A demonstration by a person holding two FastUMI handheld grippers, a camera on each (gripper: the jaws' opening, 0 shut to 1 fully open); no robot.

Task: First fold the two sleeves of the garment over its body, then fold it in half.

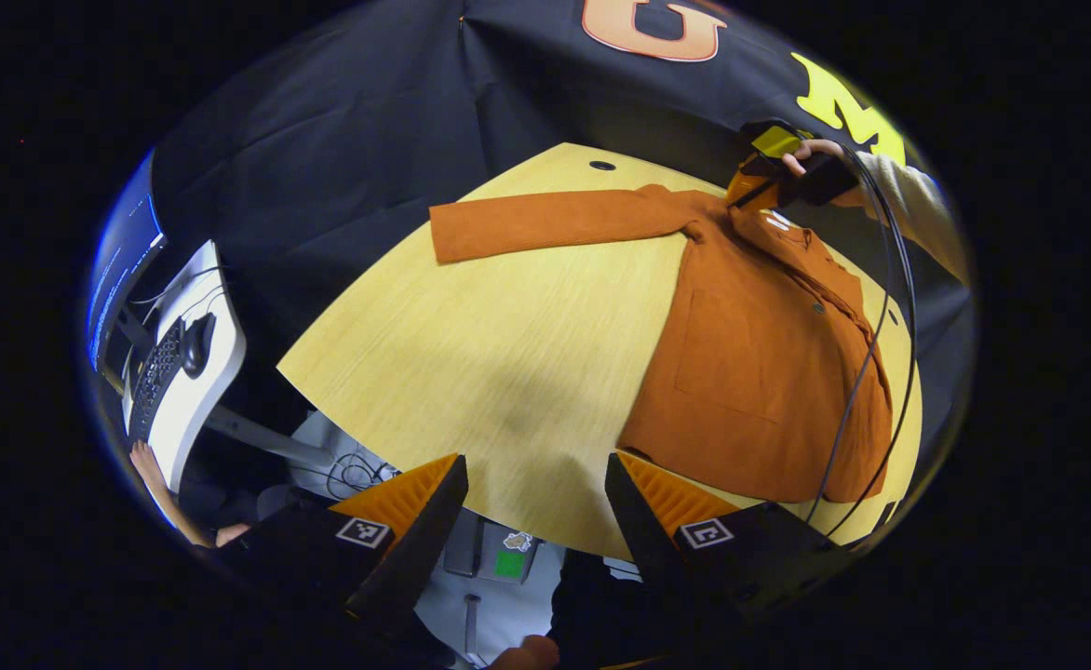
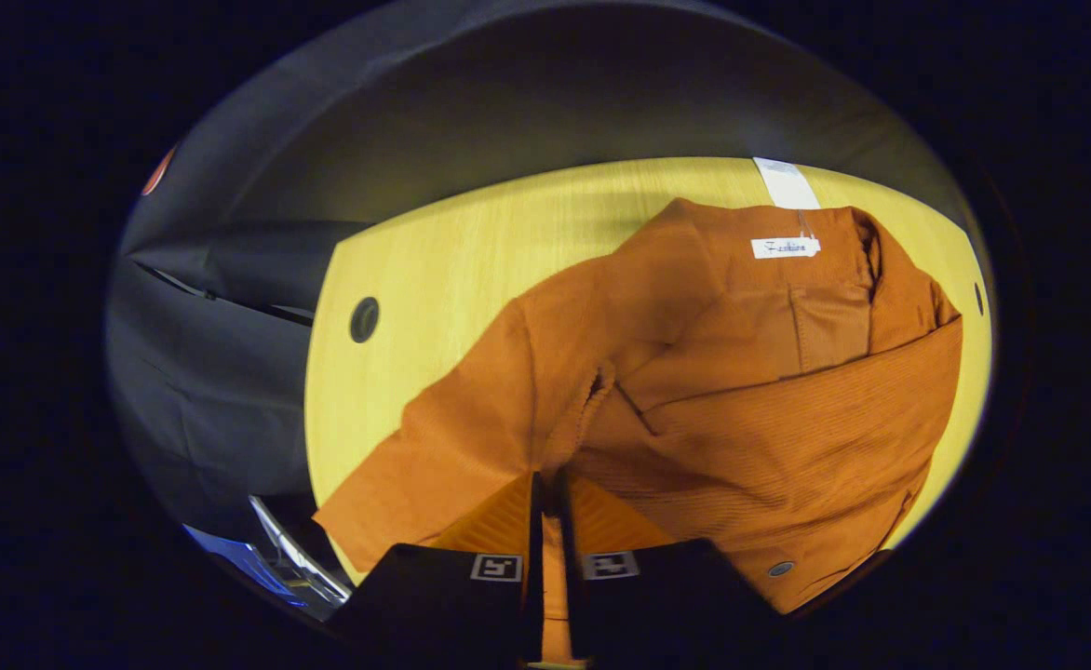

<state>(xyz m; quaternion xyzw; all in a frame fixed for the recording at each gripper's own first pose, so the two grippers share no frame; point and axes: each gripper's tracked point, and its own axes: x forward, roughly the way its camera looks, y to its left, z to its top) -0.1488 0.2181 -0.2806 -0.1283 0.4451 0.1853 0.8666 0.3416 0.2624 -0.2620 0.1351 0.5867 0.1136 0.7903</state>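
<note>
Wood table (image 1: 508, 344) w/ orange jacket (image 1: 769, 372) spread on its right part, one sleeve (image 1: 555, 221) stretched out flat. Right gripper (image 2: 548, 493) pinched tight on jacket fabric near collar. Left gripper (image 1: 536, 493) fingers wide apart over table edge, holding nothing.

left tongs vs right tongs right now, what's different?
The left tongs are open, fingers wide apart with nothing between them; the right tongs are shut on the orange garment. The left tongs hang at the near edge of the wooden table, off the garment; the right tongs pinch the cloth near the collar, at the far side in the left gripper view. Both carry square markers.
</note>
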